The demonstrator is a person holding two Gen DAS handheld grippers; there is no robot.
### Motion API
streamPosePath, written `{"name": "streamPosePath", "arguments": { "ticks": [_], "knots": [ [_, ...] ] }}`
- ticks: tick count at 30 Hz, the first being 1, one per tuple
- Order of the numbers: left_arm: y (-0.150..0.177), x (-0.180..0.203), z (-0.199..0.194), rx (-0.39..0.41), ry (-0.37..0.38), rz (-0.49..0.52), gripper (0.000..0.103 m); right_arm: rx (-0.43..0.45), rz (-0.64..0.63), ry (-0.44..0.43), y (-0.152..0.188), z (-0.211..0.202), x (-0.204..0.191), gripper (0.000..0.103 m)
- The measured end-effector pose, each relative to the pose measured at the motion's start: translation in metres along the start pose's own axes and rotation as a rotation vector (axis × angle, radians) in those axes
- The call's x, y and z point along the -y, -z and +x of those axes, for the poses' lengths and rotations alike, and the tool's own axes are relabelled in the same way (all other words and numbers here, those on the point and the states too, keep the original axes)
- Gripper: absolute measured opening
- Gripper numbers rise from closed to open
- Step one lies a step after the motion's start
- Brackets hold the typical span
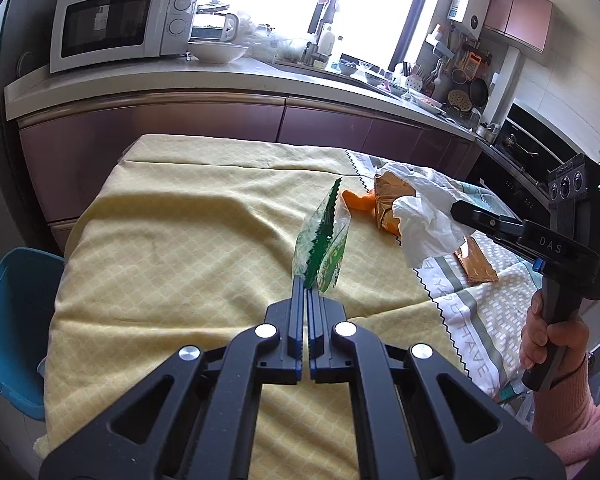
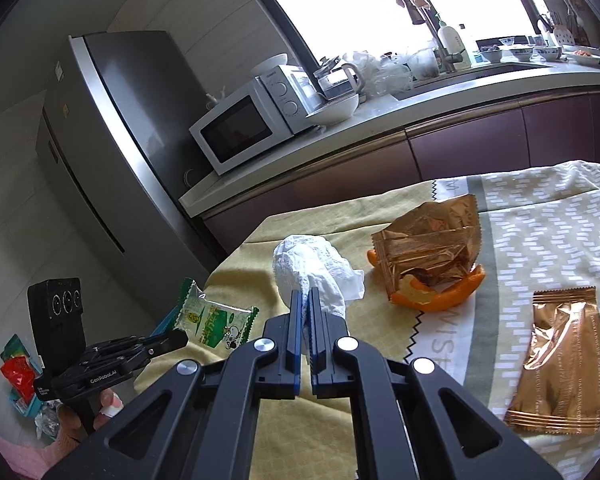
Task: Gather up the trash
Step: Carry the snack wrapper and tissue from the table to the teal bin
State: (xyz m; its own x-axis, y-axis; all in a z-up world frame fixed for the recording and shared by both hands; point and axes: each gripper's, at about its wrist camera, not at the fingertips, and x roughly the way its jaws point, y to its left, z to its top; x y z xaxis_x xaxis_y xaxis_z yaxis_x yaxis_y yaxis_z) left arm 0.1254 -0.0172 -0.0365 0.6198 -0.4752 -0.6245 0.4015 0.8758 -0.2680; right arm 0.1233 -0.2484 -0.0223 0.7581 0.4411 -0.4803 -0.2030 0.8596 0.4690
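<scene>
Over the bench [image 1: 160,240], left gripper [image 1: 306,280] clamps green wrapper [image 1: 320,240], right gripper [image 2: 306,300] clamps tissue [image 2: 316,268]; gold packets [image 2: 556,364] and orange peel [image 2: 440,296] remain uncollected.

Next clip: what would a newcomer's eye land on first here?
Each gripper is carrying trash: the left gripper pinches a green-and-white plastic snack wrapper, the right gripper a crumpled white paper tissue. Behind, on the yellow tablecloth, lie orange peel and a crumpled bronze foil wrapper.
</scene>
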Motion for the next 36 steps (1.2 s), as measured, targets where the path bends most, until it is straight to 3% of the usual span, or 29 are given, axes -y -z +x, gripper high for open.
{"name": "streamPosePath", "arguments": {
  "ticks": [36],
  "knots": [
    [0.020,-0.062,-0.063,0.048,-0.123,-0.089,0.002,-0.128,-0.084,-0.177,0.014,0.063,-0.080,0.003]
  ]
}}
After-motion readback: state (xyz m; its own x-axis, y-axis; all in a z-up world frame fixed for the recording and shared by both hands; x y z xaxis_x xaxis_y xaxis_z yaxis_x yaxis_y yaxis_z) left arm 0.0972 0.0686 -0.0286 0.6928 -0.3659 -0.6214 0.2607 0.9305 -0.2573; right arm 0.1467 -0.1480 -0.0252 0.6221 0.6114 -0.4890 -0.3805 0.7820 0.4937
